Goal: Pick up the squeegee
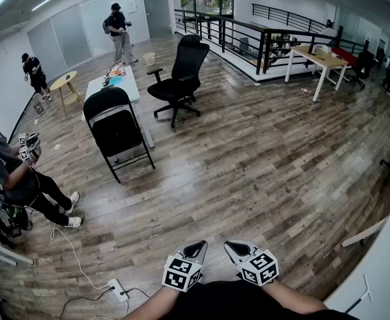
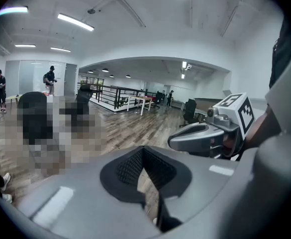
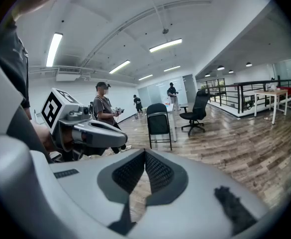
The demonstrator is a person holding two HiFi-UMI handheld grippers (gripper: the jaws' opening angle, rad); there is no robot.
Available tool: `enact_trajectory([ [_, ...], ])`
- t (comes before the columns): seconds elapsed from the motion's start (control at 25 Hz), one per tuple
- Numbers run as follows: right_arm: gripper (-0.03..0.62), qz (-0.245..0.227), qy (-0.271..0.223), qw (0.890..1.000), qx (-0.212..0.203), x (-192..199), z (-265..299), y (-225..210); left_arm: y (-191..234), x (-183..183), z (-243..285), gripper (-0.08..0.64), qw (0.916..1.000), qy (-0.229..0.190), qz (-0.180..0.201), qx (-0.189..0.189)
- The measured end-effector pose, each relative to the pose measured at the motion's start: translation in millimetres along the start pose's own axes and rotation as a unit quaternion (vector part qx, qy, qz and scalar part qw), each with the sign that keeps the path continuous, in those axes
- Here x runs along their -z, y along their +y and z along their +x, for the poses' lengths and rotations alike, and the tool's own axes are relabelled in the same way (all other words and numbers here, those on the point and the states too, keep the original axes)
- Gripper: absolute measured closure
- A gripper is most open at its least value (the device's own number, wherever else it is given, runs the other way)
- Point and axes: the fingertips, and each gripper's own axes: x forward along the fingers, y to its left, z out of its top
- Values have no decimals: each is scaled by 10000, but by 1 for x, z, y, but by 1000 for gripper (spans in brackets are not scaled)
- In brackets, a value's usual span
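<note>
No squeegee is plainly visible in any view. A thin T-shaped thing (image 1: 363,291) lies on the white table (image 1: 388,262) at the lower right; I cannot tell what it is. My left gripper (image 1: 196,247) and right gripper (image 1: 237,247) are held side by side close to my body, over the wooden floor. In the left gripper view the left gripper (image 2: 144,152) has its pads together with nothing between them, and the right gripper (image 2: 197,139) shows beside it. In the right gripper view the right gripper (image 3: 145,157) is likewise shut and holds nothing.
A black folding chair (image 1: 117,129) stands ahead at the left, by a long white table (image 1: 127,85) and a black office chair (image 1: 182,74). A person sits at the far left (image 1: 11,175). A power strip (image 1: 119,289) with a cable lies on the floor near my feet.
</note>
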Motion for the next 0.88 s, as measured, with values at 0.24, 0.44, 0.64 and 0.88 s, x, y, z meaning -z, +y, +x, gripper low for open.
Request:
enact_trajectory([
  [0.24, 586, -12, -55, 9995, 306, -15, 26, -10, 33, -14, 14, 552, 9995, -38, 101, 292],
  [0.44, 586, 205, -211, 9949, 967, -21, 27, -24, 41, -24, 31, 552, 9954, 30, 428, 856],
  [0.64, 586, 472, -326, 9841, 1683, -13, 9, -39, 28, -33, 50, 552, 9864, 24, 784, 1445],
  [0.88, 586, 1017, -439, 9574, 2668, 14, -28, -48, -8, -26, 75, 552, 9628, 284, 1229, 2391],
])
